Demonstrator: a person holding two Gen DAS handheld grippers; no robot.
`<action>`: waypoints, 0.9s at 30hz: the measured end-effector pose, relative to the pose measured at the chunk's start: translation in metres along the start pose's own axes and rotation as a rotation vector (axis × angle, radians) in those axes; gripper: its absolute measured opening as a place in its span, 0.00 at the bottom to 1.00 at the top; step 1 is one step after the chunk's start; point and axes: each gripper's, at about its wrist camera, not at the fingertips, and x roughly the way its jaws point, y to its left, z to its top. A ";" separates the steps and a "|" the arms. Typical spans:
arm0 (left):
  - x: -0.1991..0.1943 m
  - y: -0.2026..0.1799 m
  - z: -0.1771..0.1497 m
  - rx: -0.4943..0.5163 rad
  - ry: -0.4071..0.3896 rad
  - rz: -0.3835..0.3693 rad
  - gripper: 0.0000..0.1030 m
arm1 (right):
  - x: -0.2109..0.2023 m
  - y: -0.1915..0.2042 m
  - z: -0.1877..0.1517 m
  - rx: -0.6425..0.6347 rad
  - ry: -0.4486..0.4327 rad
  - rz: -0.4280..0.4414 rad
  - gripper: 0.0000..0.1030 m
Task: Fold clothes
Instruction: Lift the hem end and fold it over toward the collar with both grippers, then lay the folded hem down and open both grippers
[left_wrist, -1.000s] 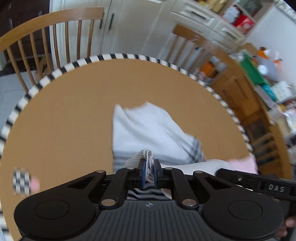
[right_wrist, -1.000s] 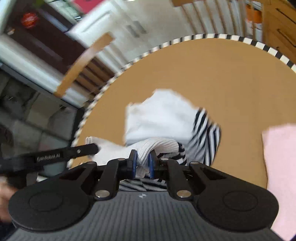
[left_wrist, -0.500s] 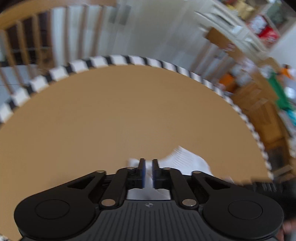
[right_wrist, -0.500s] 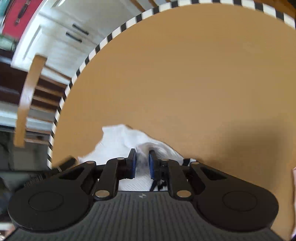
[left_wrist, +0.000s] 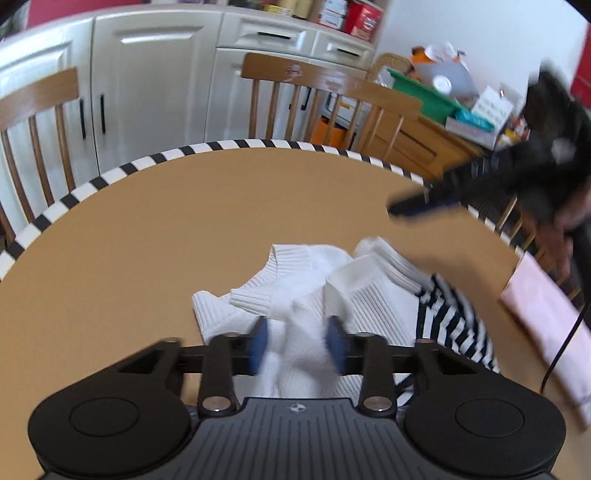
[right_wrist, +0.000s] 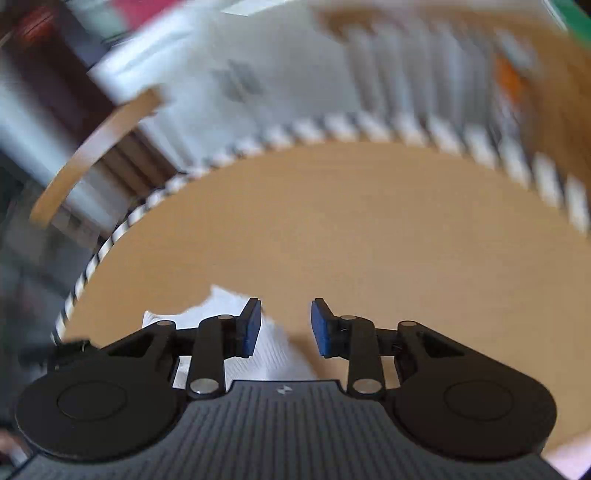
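A white ribbed knit garment (left_wrist: 369, 295) with a black-and-white striped part (left_wrist: 454, 325) lies bunched on the round tan table (left_wrist: 184, 221). My left gripper (left_wrist: 296, 343) is low over its near edge. Its jaws are closing, with a fold of white cloth between the blue pads (left_wrist: 258, 341), which stand apart and do not visibly pinch it. In the left wrist view my right gripper (left_wrist: 406, 208) hovers blurred above the table to the right, clear of the garment. In its own view the right gripper (right_wrist: 286, 328) is opening with nothing held; white cloth (right_wrist: 221, 306) lies below its left pad.
A pink cloth (left_wrist: 546, 325) lies at the table's right edge. Wooden chairs (left_wrist: 295, 74) (left_wrist: 37, 96) stand behind the striped table rim (left_wrist: 110, 173). A sideboard with a green box (left_wrist: 421, 92) and clutter is at the back right.
Both grippers were shut on the lifted garment. It now lies on the table. The left gripper has come down with its jaws wider; the right has opened and swung away.
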 end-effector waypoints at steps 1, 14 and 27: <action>0.001 -0.002 -0.002 0.007 -0.004 0.007 0.17 | 0.006 0.009 0.003 -0.075 0.013 0.026 0.31; -0.001 -0.017 -0.021 0.051 -0.038 0.000 0.13 | 0.074 0.080 -0.006 -0.609 0.130 0.155 0.30; 0.007 -0.008 -0.022 -0.006 -0.040 0.002 0.20 | 0.072 0.064 0.008 -0.462 0.088 0.100 0.05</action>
